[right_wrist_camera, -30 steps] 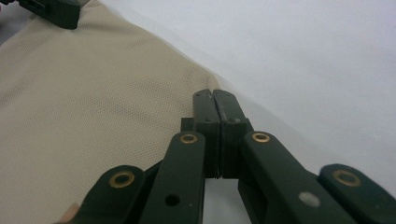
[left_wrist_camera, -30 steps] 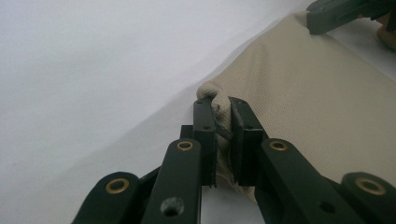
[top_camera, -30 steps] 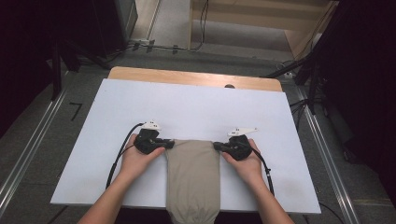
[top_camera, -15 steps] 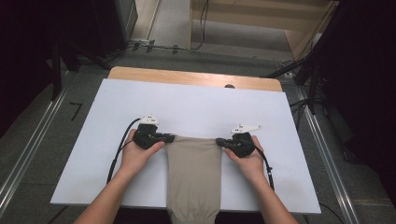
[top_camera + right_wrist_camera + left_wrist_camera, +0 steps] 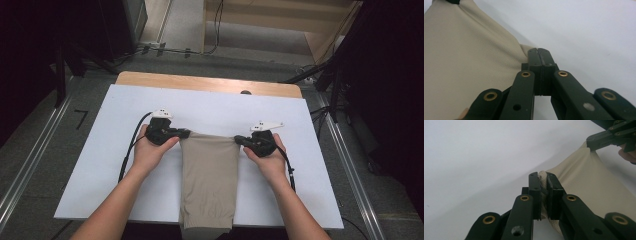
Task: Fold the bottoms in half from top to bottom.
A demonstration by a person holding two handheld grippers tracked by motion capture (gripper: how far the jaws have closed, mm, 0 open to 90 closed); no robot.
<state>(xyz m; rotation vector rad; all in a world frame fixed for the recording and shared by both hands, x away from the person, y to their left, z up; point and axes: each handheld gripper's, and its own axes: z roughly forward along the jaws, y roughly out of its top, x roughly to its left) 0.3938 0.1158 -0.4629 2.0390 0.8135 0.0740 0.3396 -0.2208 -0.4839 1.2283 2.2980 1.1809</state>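
We hold the beige garment (image 5: 209, 175) taut on the table (image 5: 300, 120): left gripper (image 5: 183, 133) clamps its nine-o'clock corner, right gripper (image 5: 240, 140) its three-o'clock corner; overpulling could slip the thin right-hand pinch free.

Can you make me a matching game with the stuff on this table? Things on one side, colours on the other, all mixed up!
Things:
1. cloth
2. table top
3. left claw
4. far table edge

Colours:
A. black
B. wood brown
C. beige
D. white

Pairs: 1-C, 2-D, 3-A, 4-B
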